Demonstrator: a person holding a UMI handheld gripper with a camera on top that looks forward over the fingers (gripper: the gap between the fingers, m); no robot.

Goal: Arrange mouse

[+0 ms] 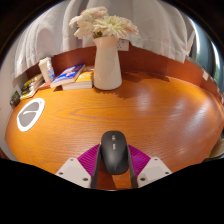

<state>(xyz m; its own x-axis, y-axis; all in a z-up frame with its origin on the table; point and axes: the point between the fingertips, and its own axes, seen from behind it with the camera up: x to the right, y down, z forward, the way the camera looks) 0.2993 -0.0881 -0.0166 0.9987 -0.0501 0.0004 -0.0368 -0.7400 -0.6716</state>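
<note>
A dark grey computer mouse (pixel 114 151) sits between my gripper's (pixel 113 166) two fingers, pointing away from me. The magenta pads (pixel 90 157) press against both of its sides, so the gripper is shut on it. The mouse is over the near part of a round wooden table (pixel 150 110). I cannot tell whether it rests on the wood or hangs just above it. The rear end of the mouse is hidden between the fingers.
A white vase (pixel 107 66) with pale flowers stands at the far side of the table. Books (pixel 70 75) lie left of it and a small box (pixel 46 69) stands beyond them. A white round disc (pixel 31 113) lies at the left. A person in a white shirt (pixel 160 25) is behind the table.
</note>
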